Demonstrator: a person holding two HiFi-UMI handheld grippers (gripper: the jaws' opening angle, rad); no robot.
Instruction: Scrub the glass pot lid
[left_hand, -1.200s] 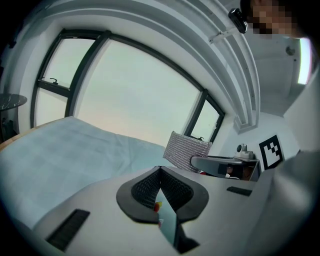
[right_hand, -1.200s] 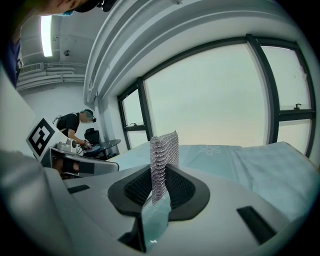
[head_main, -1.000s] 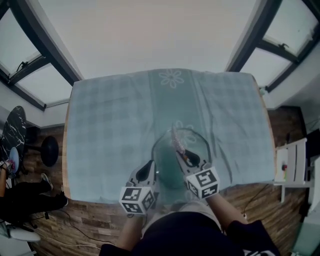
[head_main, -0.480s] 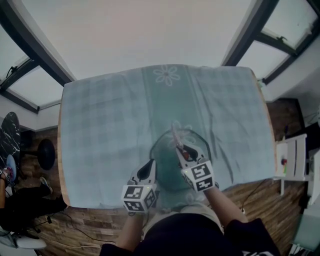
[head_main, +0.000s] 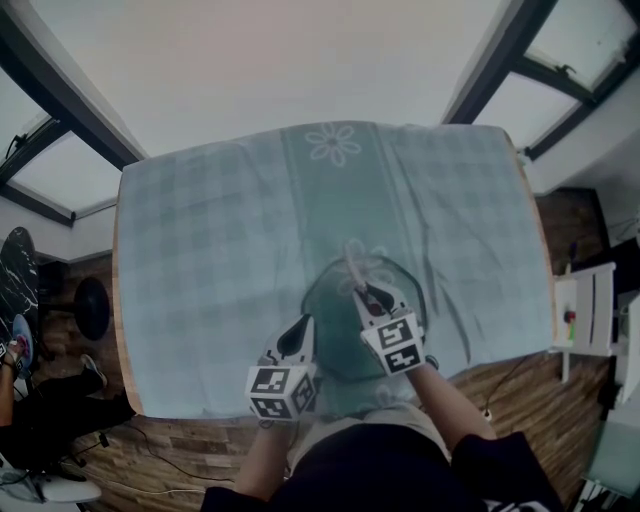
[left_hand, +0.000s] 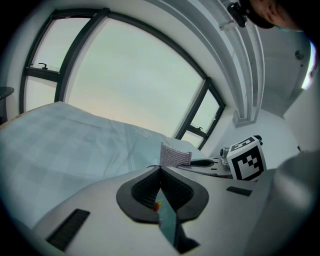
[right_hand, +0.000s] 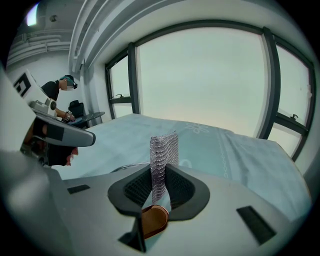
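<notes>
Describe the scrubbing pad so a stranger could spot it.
On the teal-clothed table, near its front edge, is a round glass lid. Over it, the right gripper pinches a small strip of silvery woven mesh, the only glittery, textured thing there.

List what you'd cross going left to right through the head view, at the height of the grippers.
black stool → left gripper → right gripper → white rack. The glass lid lies across both grippers, so it has no clear place in the order.
</notes>
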